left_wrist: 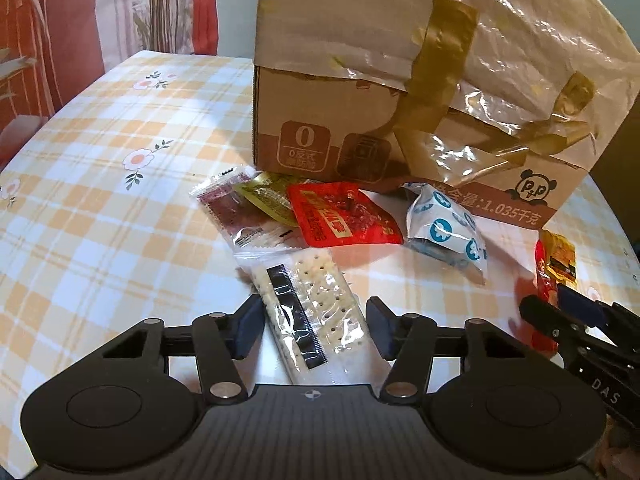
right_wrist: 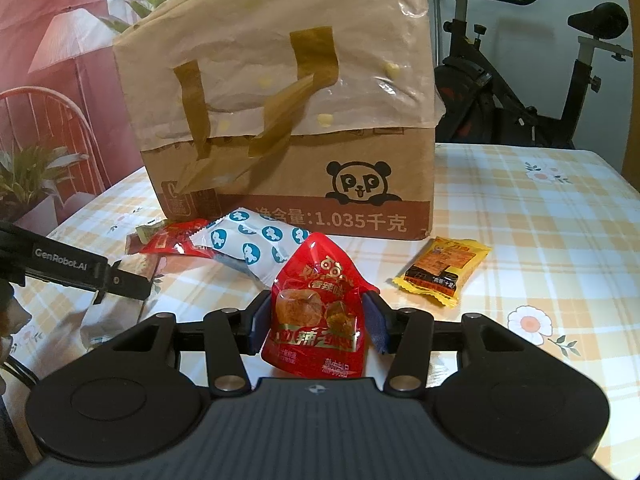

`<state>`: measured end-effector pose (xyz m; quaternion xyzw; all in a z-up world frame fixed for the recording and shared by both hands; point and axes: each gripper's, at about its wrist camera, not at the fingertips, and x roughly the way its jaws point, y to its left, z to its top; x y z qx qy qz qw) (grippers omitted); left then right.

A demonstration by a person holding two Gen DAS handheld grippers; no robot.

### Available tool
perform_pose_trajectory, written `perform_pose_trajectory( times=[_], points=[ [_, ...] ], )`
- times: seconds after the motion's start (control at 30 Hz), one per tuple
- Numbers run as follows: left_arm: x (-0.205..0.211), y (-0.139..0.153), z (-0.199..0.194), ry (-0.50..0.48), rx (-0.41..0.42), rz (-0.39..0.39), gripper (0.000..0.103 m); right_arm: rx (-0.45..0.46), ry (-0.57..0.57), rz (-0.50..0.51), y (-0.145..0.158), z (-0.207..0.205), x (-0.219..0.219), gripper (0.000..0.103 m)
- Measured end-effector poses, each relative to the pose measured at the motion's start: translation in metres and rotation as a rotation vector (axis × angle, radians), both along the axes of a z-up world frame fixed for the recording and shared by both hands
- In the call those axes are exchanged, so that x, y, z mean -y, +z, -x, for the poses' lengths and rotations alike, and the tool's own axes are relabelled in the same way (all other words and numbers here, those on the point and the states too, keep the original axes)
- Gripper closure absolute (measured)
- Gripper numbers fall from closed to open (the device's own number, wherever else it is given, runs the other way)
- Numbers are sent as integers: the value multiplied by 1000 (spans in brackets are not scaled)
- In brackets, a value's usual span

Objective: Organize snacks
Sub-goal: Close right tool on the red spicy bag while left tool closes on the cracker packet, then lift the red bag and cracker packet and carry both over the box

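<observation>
A cardboard box (left_wrist: 360, 120) lined with a plastic bag stands on the checked table; it also shows in the right wrist view (right_wrist: 300, 168). My left gripper (left_wrist: 314, 320) is open around a clear cracker pack (left_wrist: 312, 312), fingers on either side and apart from it. My right gripper (right_wrist: 320, 316) is shut on a red spicy snack pouch (right_wrist: 316, 304), held upright. In front of the box lie a clear-red pack (left_wrist: 232, 208), a green pack (left_wrist: 268, 200), a red packet (left_wrist: 344, 216), a white-blue packet (left_wrist: 448, 228) (right_wrist: 256, 244) and a yellow packet (right_wrist: 444, 268).
The table's checked cloth (left_wrist: 100, 184) has open room at the left. The right gripper (left_wrist: 560, 320) shows at the left wrist view's right edge. An exercise bike (right_wrist: 520, 60) stands behind the table at the right; a chair (right_wrist: 48, 120) and plants stand at the left.
</observation>
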<state>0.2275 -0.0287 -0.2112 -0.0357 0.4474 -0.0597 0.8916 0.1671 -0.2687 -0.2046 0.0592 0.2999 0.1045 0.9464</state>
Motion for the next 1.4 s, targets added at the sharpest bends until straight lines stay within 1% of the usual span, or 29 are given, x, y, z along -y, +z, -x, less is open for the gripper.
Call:
perform_pose_trajectory(
  times=[0.4, 0.63, 0.8, 0.97, 1.07, 1.17, 1.4],
  points=[
    [3, 20, 16, -41, 83, -8, 46, 12, -7, 11, 1, 2, 0, 52],
    [5, 40, 29, -79, 178, -27, 47, 47, -8, 14, 17, 9, 0, 52],
    [7, 61, 39, -108, 292, -43, 47, 117, -11, 14, 40, 15, 2, 52],
    [6, 79, 41, -115, 358, -40, 47, 174, -19, 4, 63, 14, 3, 52],
    [5, 96, 41, -124, 417, -42, 47, 213, -15, 3, 77, 13, 2, 52],
    [2, 118, 35, -137, 475, -26, 47, 262, -10, 3, 96, 13, 2, 52],
    [7, 180, 11, -181, 615, 3, 47, 378, 21, -50, 154, -5, 6, 52]
  ],
)
